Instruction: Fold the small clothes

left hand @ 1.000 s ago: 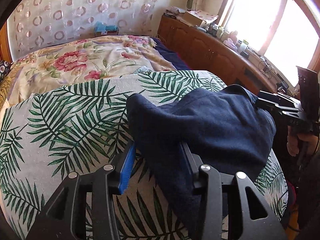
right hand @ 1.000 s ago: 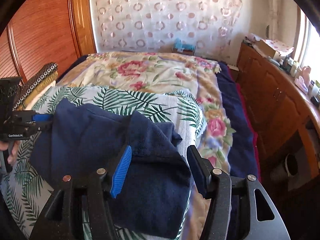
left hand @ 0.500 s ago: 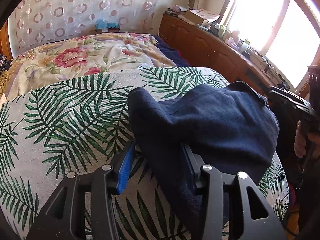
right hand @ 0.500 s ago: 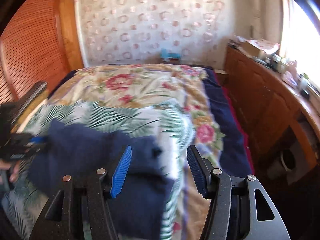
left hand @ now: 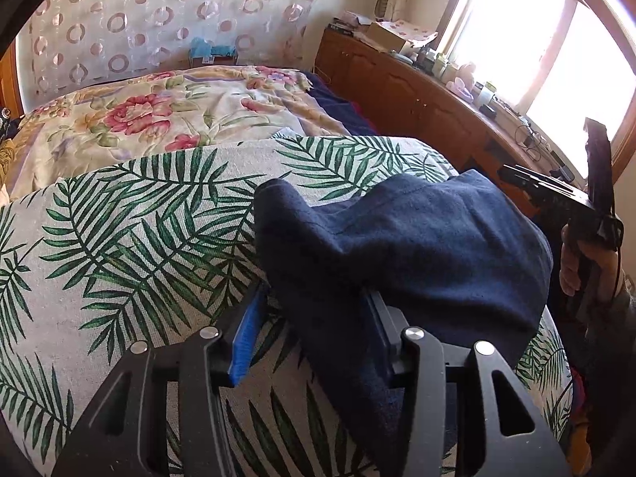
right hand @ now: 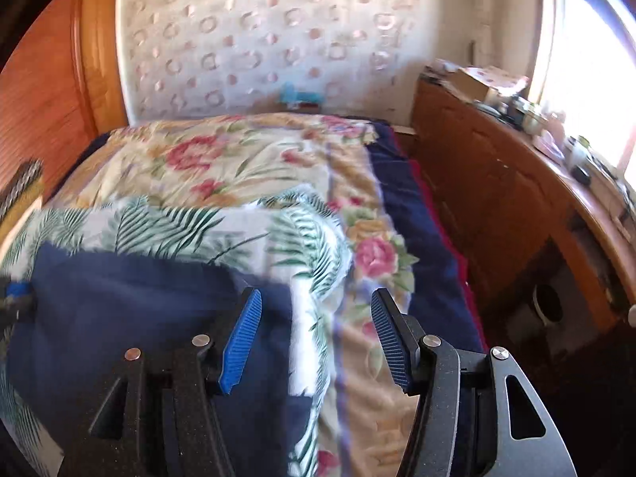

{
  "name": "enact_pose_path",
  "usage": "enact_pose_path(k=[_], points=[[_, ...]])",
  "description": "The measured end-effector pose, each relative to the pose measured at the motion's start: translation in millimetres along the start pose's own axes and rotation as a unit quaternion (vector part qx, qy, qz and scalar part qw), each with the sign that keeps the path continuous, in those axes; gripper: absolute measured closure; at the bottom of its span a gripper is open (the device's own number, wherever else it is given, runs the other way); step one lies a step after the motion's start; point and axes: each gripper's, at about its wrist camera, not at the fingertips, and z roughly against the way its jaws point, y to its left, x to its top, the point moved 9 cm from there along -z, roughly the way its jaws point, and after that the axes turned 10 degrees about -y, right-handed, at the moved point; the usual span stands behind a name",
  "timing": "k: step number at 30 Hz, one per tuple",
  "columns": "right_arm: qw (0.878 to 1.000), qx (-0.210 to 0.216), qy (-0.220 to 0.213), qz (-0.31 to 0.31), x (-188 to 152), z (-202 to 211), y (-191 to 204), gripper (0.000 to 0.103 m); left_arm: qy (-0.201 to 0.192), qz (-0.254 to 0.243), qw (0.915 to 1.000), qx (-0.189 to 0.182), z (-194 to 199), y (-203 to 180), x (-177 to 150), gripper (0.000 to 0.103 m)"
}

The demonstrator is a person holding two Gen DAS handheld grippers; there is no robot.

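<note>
Navy garment (left hand: 413,246) bunched on a palm-leaf cloth (left hand: 131,238) over a floral bedspread (left hand: 159,115), its near edge draped across the left gripper (left hand: 314,334) between wide-set fingers, right gripper (right hand: 316,330) spread wide, just right of the garment, touching nothing

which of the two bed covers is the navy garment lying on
The palm-leaf cover, white with green fronds, nearest the cameras. The floral cover with pink flowers lies farther back; the navy garment does not touch it.
</note>
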Motion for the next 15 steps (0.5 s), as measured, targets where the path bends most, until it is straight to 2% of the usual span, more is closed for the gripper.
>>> enact_pose_path(k=[2, 6, 9, 11, 12, 15], points=[[1.0, 0.014, -0.008, -0.013, 3, 8, -2, 0.043, -0.001, 0.005, 1.0, -0.004, 0, 0, 2, 0.047], [0.998, 0.06, 0.0, -0.021, -10, 23, 10, 0.043, 0.0, 0.025, 0.9994, -0.023, -3, 0, 4, 0.048], [0.996, 0.088, 0.019, -0.012, -23, 23, 10, 0.043, 0.004, 0.044, 0.9978, -0.049, -4, -2, 5, 0.061], [0.996, 0.091, 0.023, -0.009, -24, 27, 3, 0.043, -0.001, 0.044, 0.9974, -0.057, -2, -3, 7, 0.083], [0.995, 0.096, 0.025, -0.013, -25, 29, 0, 0.043, -0.005, 0.042, 0.9973, -0.061, 0, -4, 9, 0.089], [0.992, 0.115, 0.033, -0.027, -24, 18, -6, 0.043, -0.023, 0.04, 0.9965, -0.07, 12, -8, 16, 0.093]])
